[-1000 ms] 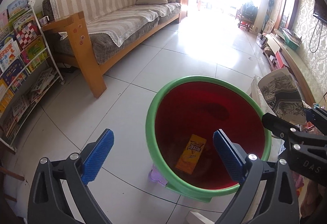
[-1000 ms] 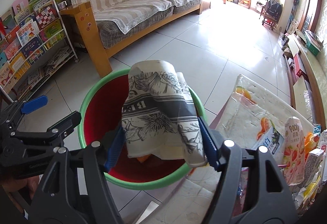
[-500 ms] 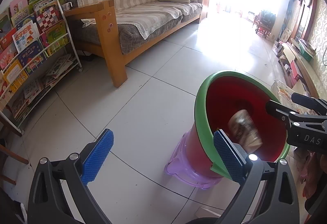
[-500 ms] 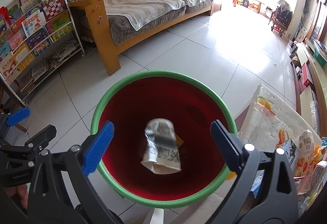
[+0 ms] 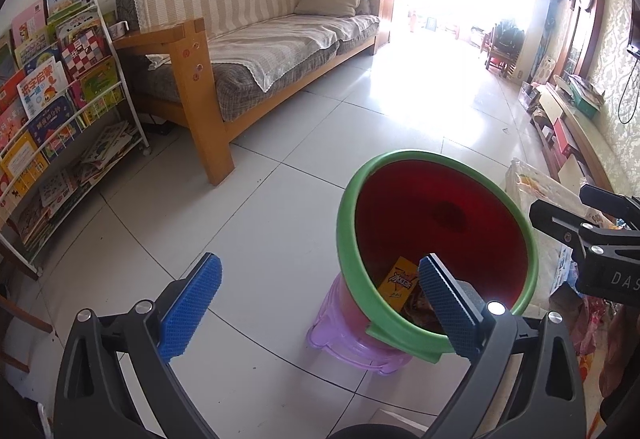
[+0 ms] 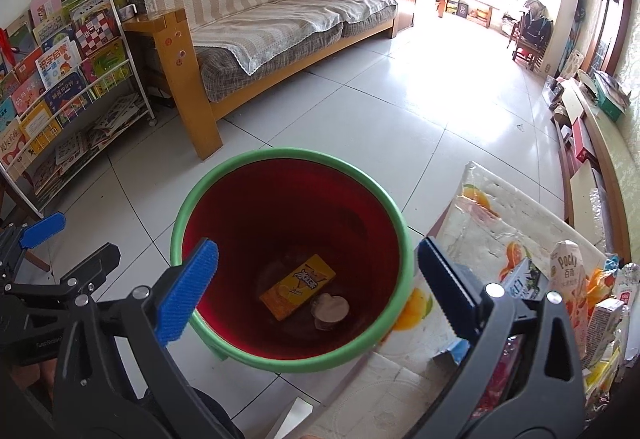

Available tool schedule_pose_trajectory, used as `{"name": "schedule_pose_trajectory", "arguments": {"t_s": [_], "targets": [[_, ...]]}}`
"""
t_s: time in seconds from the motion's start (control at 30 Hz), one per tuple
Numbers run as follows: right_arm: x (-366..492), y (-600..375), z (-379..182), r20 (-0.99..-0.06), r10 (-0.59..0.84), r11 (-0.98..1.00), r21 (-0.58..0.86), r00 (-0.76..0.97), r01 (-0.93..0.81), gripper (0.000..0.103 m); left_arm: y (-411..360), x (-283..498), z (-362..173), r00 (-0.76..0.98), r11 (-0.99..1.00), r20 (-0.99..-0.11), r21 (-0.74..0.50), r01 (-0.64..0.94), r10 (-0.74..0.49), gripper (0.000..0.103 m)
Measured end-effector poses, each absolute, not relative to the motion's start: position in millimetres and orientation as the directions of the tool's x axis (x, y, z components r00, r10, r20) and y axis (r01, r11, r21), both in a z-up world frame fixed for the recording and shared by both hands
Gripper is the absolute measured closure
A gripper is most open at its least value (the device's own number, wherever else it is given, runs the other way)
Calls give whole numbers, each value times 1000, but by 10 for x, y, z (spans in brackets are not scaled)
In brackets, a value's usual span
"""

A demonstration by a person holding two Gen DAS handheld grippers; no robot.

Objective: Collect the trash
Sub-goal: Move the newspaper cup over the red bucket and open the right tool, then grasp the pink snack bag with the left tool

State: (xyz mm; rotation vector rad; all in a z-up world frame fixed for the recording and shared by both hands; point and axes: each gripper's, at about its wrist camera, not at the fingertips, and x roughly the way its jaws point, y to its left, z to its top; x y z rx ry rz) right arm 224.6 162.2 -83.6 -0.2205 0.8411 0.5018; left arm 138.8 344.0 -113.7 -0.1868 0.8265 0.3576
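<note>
A red bin with a green rim [image 6: 188,215] stands on the floor below my right gripper [image 6: 316,285], which is open and empty. In the bin lie a yellow carton [image 6: 298,285] and a crumpled paper cup [image 6: 330,309]. In the left wrist view the bin's green rim [image 5: 352,271] sits on a purple stool [image 5: 348,347], and the yellow carton [image 5: 398,277] shows inside. My left gripper [image 5: 316,305] is open and empty, left of the bin. Snack wrappers, among them a Pocky box [image 6: 568,275], lie on a table at the right.
A fruit-print cloth [image 6: 480,235] covers the table at the right. A wooden sofa [image 6: 272,27] stands at the back and a book rack [image 6: 60,79] at the left. White tiled floor [image 5: 256,207] lies around the bin.
My right gripper opened and let the paper cup go. The cup fell into the bin and now lies beside the yellow carton. My left gripper shifted left of the bin.
</note>
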Motion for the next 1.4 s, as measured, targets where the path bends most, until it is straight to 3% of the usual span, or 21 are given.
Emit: {"name": "schedule_pose_trajectory", "arguments": {"t_s": [0.5, 0.9, 1.27, 1.4], "targets": [[1992, 73, -590, -741, 210, 950, -1, 638, -313, 5, 1846, 1658, -935, 672, 993, -738, -28, -115, 57, 8], [1818, -1494, -786, -763, 66, 997, 22, 643, -75, 5, 493, 1774, -1271, 583, 993, -806, -47, 112, -104, 8], [1609, -2379, -1156, -798, 3, 997, 46, 603, 55, 5, 232, 2018, -1816, 466, 993, -885, 42, 107, -13, 8], [1554, -2595, -1330, -813, -8, 994, 57, 582, 93, 5, 219, 2048, -1904, 447, 993, -895, 49, 106, -3, 14]]}}
